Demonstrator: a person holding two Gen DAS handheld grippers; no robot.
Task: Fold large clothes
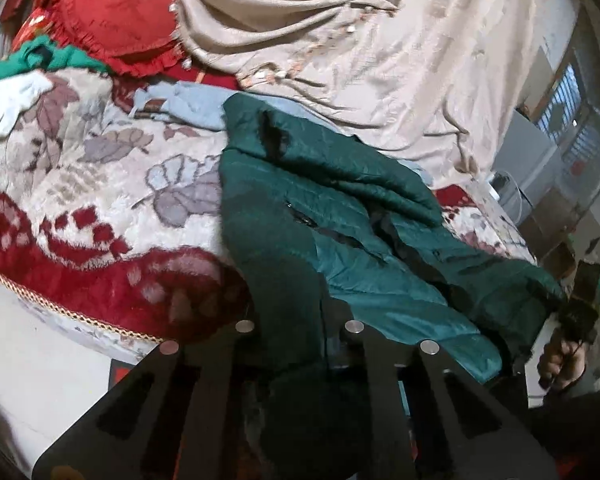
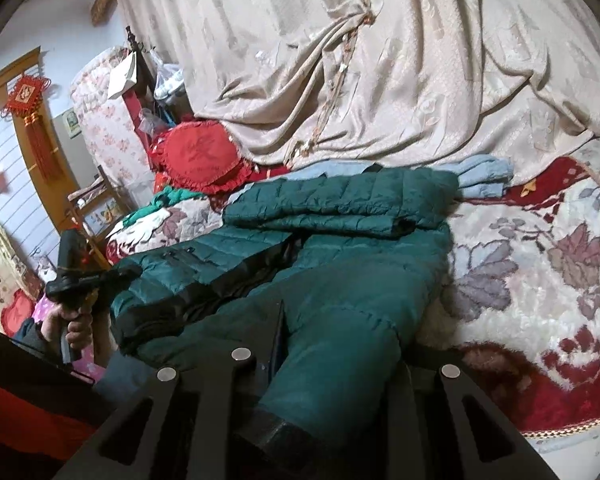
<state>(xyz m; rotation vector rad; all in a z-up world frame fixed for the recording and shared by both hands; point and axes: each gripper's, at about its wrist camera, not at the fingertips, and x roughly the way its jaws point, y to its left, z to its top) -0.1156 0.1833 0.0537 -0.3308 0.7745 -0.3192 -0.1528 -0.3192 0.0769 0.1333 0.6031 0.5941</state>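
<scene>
A dark green quilted jacket lies spread on a floral blanket, front up, with one sleeve folded across its top. In the left wrist view my left gripper is shut on the jacket's near edge, and dark green fabric fills the gap between its fingers. In the right wrist view my right gripper is shut on the other sleeve, whose black cuff hangs toward the camera. Each view shows the other gripper in a hand at the jacket's far side: right, left.
The red and white floral blanket covers the bed, and its trimmed edge runs close to me. A beige draped cover rises behind. A red round cushion, a light-blue garment and a bright green cloth lie beyond the jacket.
</scene>
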